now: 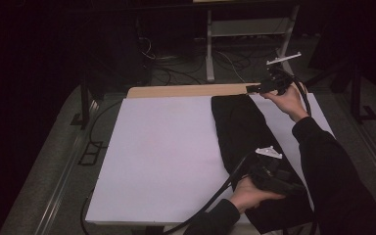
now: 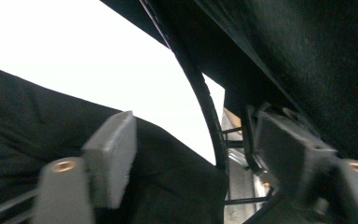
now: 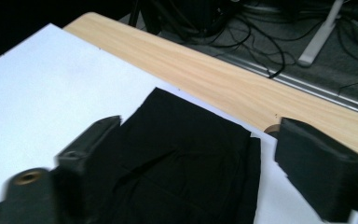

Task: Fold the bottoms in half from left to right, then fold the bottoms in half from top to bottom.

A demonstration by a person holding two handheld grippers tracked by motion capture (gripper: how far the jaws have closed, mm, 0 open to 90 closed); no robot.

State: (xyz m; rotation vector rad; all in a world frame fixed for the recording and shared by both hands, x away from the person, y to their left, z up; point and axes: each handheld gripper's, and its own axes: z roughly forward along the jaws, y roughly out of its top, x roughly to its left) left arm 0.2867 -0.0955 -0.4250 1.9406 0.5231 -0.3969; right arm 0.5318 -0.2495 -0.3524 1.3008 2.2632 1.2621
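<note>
A long black cloth (image 1: 240, 127) lies folded on the white sheet (image 1: 161, 147), along the table's right half. My left gripper (image 1: 286, 185) is over the cloth's near end, and a hand holds it from the left. In the left gripper view its jaws (image 2: 200, 158) stand wide apart just above the cloth (image 2: 28, 116), with nothing pinched. My right gripper (image 1: 253, 89) hovers at the cloth's far end near the wooden table edge (image 1: 186, 91). In the right gripper view its jaws (image 3: 200, 154) are open above the cloth's far corner (image 3: 186, 140) and hold nothing.
The white sheet's left half (image 3: 37, 88) is bare. Beyond the wooden edge (image 3: 205, 70) lie floor cables (image 1: 166, 73) and a white frame leg (image 1: 209, 49). A dark sleeve (image 1: 333, 171) crosses the right side, and a cable (image 1: 210, 200) trails off the table's near edge.
</note>
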